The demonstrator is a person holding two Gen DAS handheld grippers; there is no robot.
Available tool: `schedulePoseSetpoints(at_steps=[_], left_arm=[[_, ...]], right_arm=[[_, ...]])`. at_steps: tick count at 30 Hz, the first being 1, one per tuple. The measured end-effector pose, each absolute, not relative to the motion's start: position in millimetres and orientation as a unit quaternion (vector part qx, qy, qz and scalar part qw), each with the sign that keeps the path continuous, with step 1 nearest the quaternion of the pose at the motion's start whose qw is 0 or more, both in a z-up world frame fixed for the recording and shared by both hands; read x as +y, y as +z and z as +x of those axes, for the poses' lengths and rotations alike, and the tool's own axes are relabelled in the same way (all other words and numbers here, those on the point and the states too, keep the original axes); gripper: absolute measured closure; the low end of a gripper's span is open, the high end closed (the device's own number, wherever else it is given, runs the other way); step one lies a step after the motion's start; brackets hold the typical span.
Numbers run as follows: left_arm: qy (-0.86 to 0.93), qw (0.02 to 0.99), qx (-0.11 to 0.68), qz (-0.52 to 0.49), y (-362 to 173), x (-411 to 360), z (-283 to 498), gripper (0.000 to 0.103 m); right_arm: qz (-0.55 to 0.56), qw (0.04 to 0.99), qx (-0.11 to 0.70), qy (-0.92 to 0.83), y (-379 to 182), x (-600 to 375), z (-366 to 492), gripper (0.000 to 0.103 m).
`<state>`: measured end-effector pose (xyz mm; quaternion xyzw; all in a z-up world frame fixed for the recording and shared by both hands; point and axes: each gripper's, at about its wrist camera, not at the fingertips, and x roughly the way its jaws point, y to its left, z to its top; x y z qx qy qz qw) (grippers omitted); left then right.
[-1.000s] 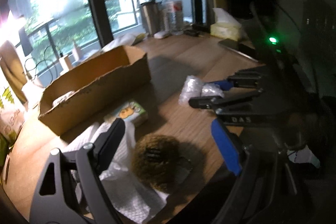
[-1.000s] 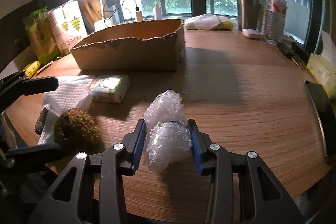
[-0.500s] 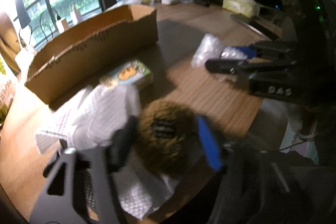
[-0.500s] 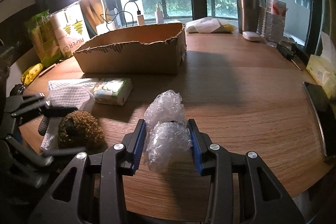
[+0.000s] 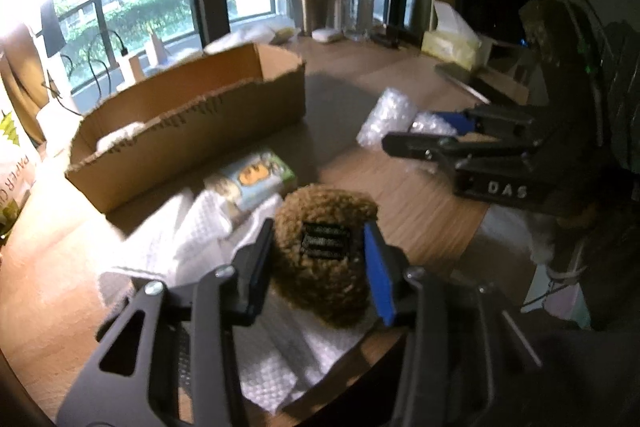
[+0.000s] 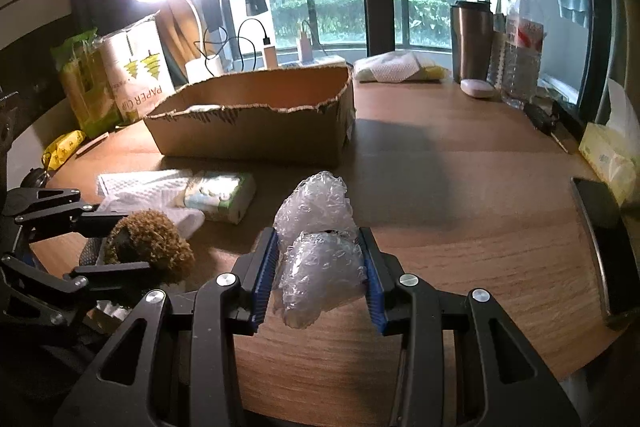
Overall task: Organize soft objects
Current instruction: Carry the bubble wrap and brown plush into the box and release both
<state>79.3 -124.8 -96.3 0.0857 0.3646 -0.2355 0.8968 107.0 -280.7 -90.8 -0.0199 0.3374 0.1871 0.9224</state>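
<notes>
Now both claws loaded, each on its own soft thing. Left claw [image 5: 318, 259] closed in just now around the brown fuzzy ball [image 5: 324, 251], pads touching its two sides, so clamped or very close to it; ball resting on the white paper towel [image 5: 160, 247] at the near left edge of the tabletop [image 6: 460, 227]. Right claw [image 6: 318, 275] clamped on the bubble wrap bundle [image 6: 320, 251], near part pressed between the blue pads, far part sticking out ahead of the fingers toward the cardboard box [image 6: 256, 131].

Decisive relation: box lying far and a little left of both claws, long axis running across the view from left to right, open top up, torn near wall toward the claws. Left claw nearer to the left end of the box, right claw more or less in line with its right end. Small tissue pack [image 6: 222, 193] lying between ball and box, just beside the towel, directly on the left claw's way.

Probably next: lifting over the near wall, not pushing forward along the tabletop. Something pale already inside the box at the left end; cannot tell what.
</notes>
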Motion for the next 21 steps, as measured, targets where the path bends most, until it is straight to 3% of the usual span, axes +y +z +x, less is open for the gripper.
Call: schedulePoseSetpoints(at_steps=[21], left_arm=[[-0.207, 0.933, 0.294, 0.022, -44, -89, 104, 0.059]], right_arm=[[-0.018, 0.933, 0.283, 0.220, -50, -258, 123, 0.061]])
